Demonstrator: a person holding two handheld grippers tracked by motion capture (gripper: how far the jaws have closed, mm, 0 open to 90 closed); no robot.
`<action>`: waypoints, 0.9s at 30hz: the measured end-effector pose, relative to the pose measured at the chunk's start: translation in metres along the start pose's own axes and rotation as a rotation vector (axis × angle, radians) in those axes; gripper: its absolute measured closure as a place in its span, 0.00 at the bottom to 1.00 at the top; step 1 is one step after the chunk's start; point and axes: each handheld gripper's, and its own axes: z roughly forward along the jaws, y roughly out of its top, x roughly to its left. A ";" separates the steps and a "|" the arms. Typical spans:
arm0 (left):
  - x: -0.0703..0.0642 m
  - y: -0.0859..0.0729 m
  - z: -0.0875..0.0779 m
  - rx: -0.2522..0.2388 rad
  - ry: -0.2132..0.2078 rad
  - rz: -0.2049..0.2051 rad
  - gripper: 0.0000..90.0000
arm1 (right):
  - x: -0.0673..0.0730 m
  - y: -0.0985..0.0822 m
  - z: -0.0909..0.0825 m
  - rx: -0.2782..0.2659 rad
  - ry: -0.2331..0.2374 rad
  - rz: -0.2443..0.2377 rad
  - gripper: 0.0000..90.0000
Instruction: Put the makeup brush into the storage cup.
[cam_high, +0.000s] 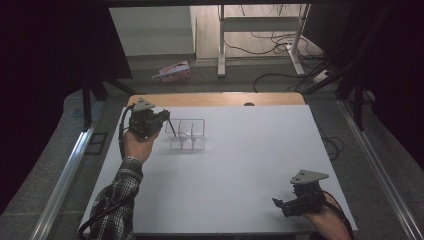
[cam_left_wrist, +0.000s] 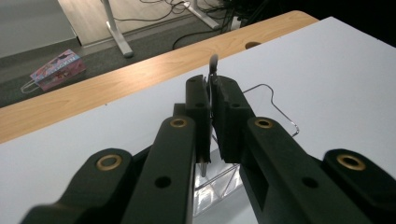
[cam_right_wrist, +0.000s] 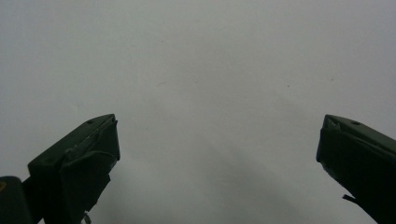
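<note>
Your left hand-held gripper (cam_high: 165, 118) sits in the upper left of the high view, above the white counter (cam_high: 240, 170), and its jaws are clamped on a thin dark rod (cam_high: 172, 128). In that view the rod slants down and to the right from the jaws, and its lower end reaches the left end of the clear divided holder (cam_high: 187, 134), which stands on the counter just right of your left hand (cam_high: 136, 145). Whether the rod's tip touches the holder or hangs just over it, you cannot tell from there.

In the left gripper view the two black jaws stand pressed together at the centre of the frame with the rod (cam_left_wrist: 213, 65) pinched between them; its blurred upper end sticks up past the jaw tips and its lower end shows below them. The holder (cam_left_wrist: 275, 109) lies under and behind the jaws, its rounded rim curving out to the right of centre.

Your right hand-held gripper (cam_high: 281, 204) rests low in the lower right of the high view, well apart from the holder. In the right gripper view its jaws stand wide apart at the bottom corners with bare counter (cam_right_wrist: 205, 70) between them.

A colourful packet (cam_high: 172, 71) lies on the floor beyond the counter, at the upper middle of the high view.
</note>
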 end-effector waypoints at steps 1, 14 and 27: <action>0.000 -0.001 0.001 0.002 -0.001 0.000 0.95 | 0.000 0.000 0.000 0.000 0.001 -0.002 0.00; -0.002 -0.011 0.013 0.035 -0.002 0.003 0.95 | 0.001 0.000 0.001 0.011 0.005 -0.014 0.00; -0.003 -0.015 0.015 0.045 -0.004 -0.011 0.47 | 0.001 -0.001 0.002 0.019 0.005 -0.019 0.00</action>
